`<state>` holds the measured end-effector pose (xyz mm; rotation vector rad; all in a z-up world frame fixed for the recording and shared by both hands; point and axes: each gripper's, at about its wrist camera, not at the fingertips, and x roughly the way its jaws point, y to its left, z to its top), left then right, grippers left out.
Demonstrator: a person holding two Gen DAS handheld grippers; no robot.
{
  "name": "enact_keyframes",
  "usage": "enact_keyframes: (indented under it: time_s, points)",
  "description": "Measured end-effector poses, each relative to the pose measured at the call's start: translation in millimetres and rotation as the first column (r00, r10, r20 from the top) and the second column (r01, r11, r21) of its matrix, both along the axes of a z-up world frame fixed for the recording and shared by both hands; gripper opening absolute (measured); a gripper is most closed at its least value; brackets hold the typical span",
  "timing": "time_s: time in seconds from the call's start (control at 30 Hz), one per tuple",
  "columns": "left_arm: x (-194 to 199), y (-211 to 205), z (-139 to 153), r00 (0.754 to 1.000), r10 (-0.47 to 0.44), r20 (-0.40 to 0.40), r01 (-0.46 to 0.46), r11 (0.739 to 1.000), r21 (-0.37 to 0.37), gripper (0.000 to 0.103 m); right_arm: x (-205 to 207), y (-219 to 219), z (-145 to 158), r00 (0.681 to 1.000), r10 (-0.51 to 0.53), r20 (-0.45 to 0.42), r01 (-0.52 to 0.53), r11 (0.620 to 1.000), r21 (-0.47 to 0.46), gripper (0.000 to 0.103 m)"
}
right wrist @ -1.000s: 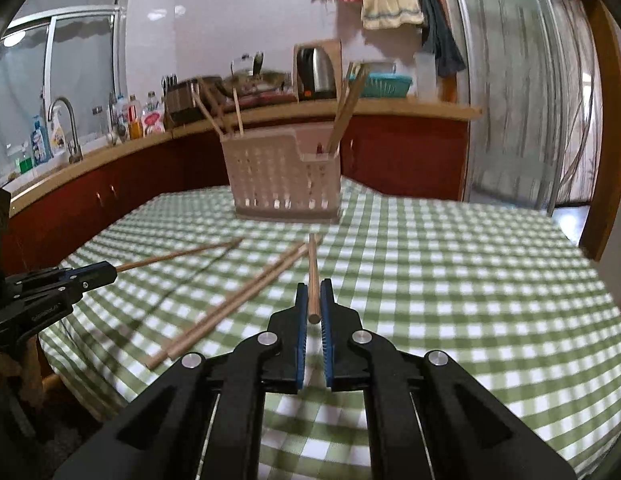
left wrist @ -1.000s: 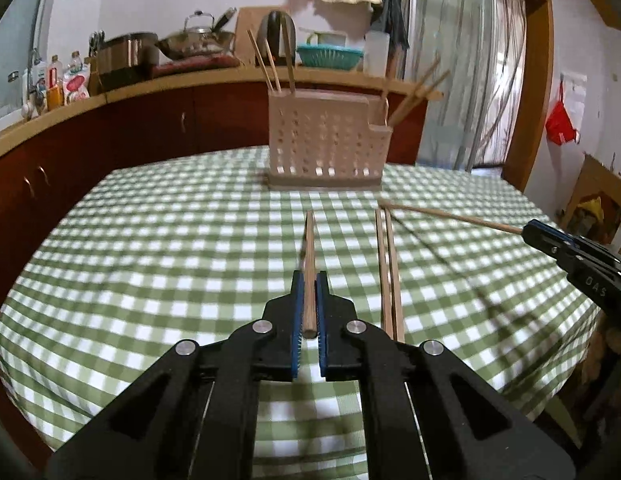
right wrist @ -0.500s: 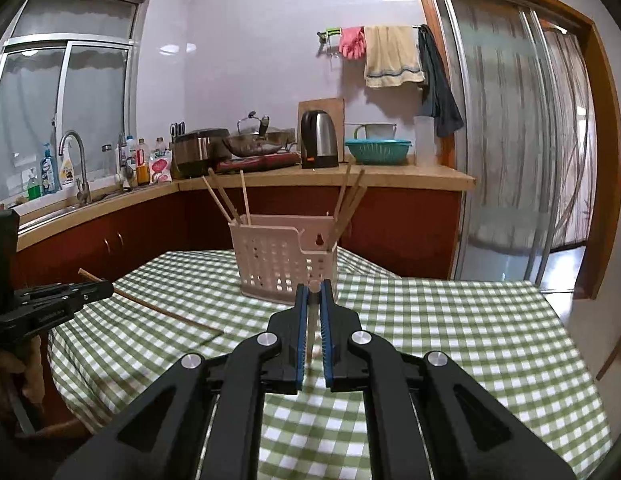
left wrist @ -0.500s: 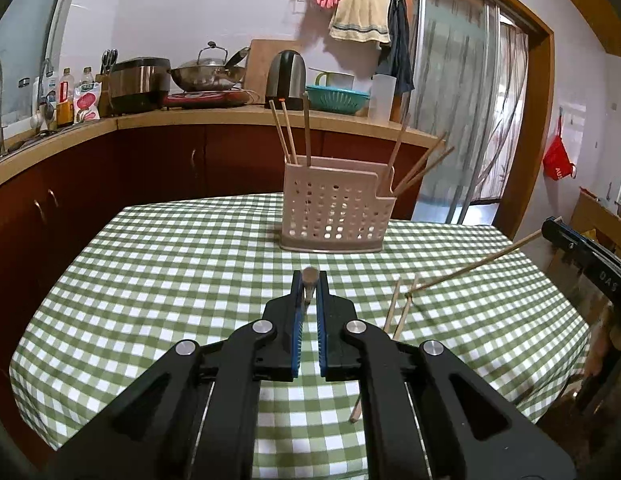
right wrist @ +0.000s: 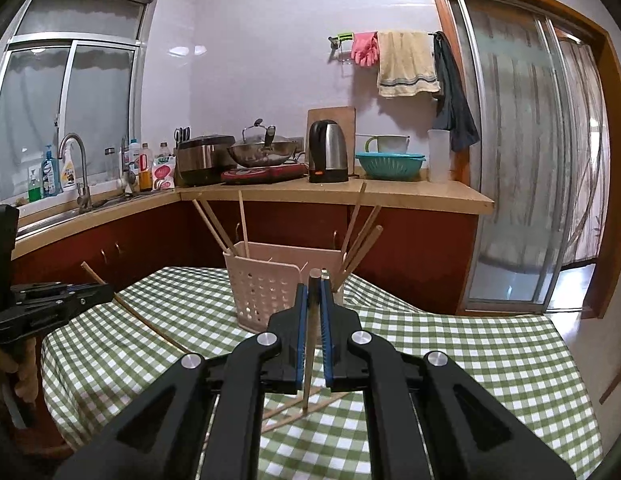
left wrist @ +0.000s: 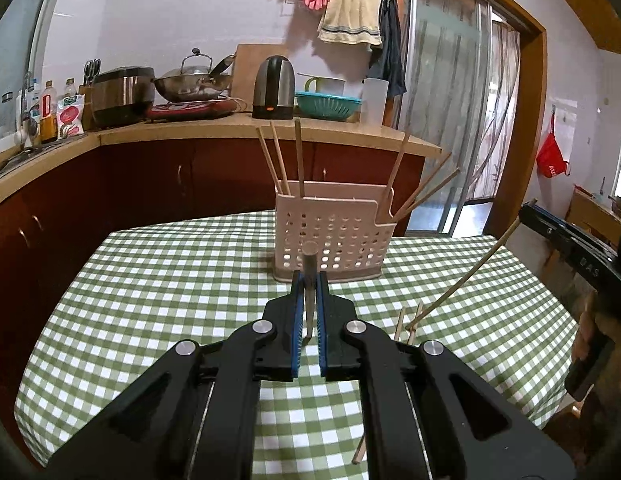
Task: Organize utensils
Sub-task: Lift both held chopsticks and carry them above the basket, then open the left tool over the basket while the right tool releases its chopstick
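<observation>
A pale perforated utensil holder (left wrist: 330, 236) (right wrist: 266, 284) stands at the far side of the green checked table (left wrist: 170, 280), with chopsticks upright in its left part and leaning out of its small right pocket (left wrist: 414, 188). My left gripper (left wrist: 309, 280) is shut on one wooden chopstick (left wrist: 309, 260), held above the table and seen end-on in front of the holder. My right gripper (right wrist: 313, 284) is shut on another chopstick (right wrist: 310, 340), whose lower tip hangs over the cloth. Each gripper appears in the other's view: right (left wrist: 550, 232), left (right wrist: 58, 296). Two loose chopsticks (left wrist: 402, 320) (right wrist: 294, 412) lie on the cloth.
Behind the table runs a wooden counter (left wrist: 230, 128) with a kettle (left wrist: 274, 86), wok, rice cooker and teal basket. A sink and window are at the left (right wrist: 70, 160), and a sliding glass door (right wrist: 510, 160) at the right. The table edge drops off near both hands.
Both grippers have risen from the cloth, each lifting its chopstick off the table. The views now look higher and more level, and the chopsticks hang tip-down.
</observation>
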<state>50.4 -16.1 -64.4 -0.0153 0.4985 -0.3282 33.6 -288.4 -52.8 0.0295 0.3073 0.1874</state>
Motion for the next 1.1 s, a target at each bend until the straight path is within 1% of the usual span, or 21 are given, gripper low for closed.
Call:
enact_keyframes:
  time_s: [0.2, 0.37, 0.6, 0.7, 0.83, 0.97, 1.1]
  points:
    - [6, -1, 16, 0.999, -0.016, 0.036, 0.016, 1.0, -0.002, 0.007, 8, 0, 8, 1.0, 0.007, 0.011, -0.007, 1.0, 0.014, 0.007]
    - [13, 0, 37, 0.997, -0.042, 0.06, 0.044, 0.998, -0.034, 0.007, 13, 0, 22, 0.999, 0.025, 0.033, -0.026, 0.999, 0.031, 0.007]
    - [26, -10, 78, 0.987, -0.08, 0.14, 0.088, 0.995, -0.056, 0.007, 26, 2, 56, 0.993, 0.054, 0.109, -0.058, 0.997, 0.04, 0.007]
    - [35, -18, 100, 0.976, -0.089, 0.199, 0.1, 0.994, -0.049, 0.007, 34, 2, 73, 0.987, 0.058, 0.15, -0.064, 0.997, 0.036, 0.007]
    - [53, -26, 123, 0.964, -0.082, 0.255, 0.098, 0.994, -0.052, 0.007, 51, 1, 95, 0.977, 0.059, 0.204, -0.068, 0.997, 0.041, 0.007]
    - [76, -30, 137, 0.956, -0.066, 0.286, 0.087, 0.994, -0.061, 0.007, 74, 3, 109, 0.97, 0.06, 0.237, -0.07, 0.997, 0.033, 0.007]
    - [98, -37, 139, 0.958, -0.062, 0.282, 0.078, 0.996, -0.046, 0.007, 95, 6, 114, 0.967, 0.06, 0.249, -0.069, 0.997, 0.029, 0.007]
